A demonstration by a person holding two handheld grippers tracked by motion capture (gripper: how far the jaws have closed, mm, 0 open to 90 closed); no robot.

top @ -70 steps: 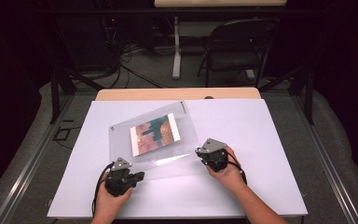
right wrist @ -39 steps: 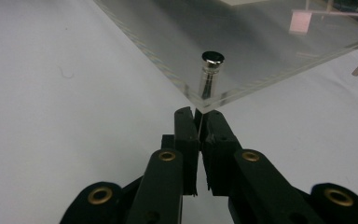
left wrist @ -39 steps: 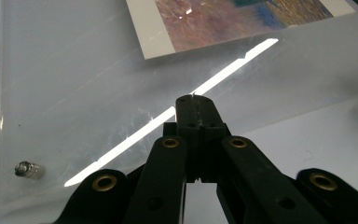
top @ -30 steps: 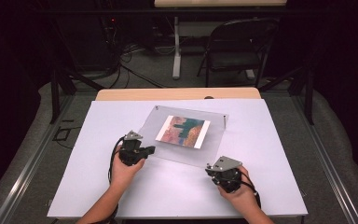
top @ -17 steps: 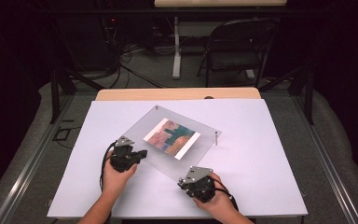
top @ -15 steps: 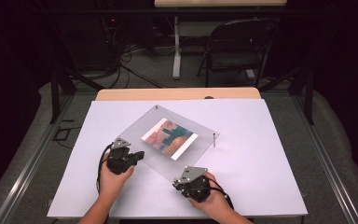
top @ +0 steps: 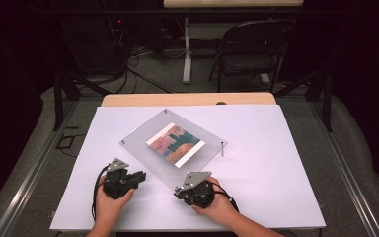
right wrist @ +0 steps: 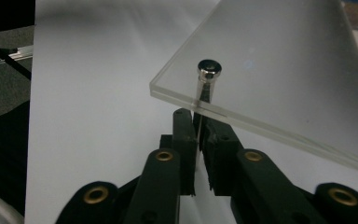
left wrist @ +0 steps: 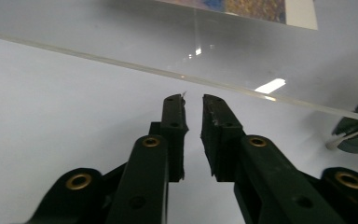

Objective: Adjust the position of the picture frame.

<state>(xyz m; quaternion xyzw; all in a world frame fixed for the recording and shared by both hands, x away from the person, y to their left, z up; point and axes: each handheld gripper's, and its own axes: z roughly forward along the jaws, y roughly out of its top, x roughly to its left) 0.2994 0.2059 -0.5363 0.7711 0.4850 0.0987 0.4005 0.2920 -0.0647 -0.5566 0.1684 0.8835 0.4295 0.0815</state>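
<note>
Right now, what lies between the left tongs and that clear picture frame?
Only bare white table between the left tongs and the clear frame, seen in the left gripper view.

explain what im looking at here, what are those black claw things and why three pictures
A person sits at a white table and holds a hand tool with two black jaws in each hand: the left gripper and the right gripper. One camera looks down from above; one more rides on each tool and looks along its jaws. On the table lies a clear acrylic picture frame with a colourful print inside and metal corner pins. Both pairs of jaws have just been opening slightly; neither holds anything.
</note>
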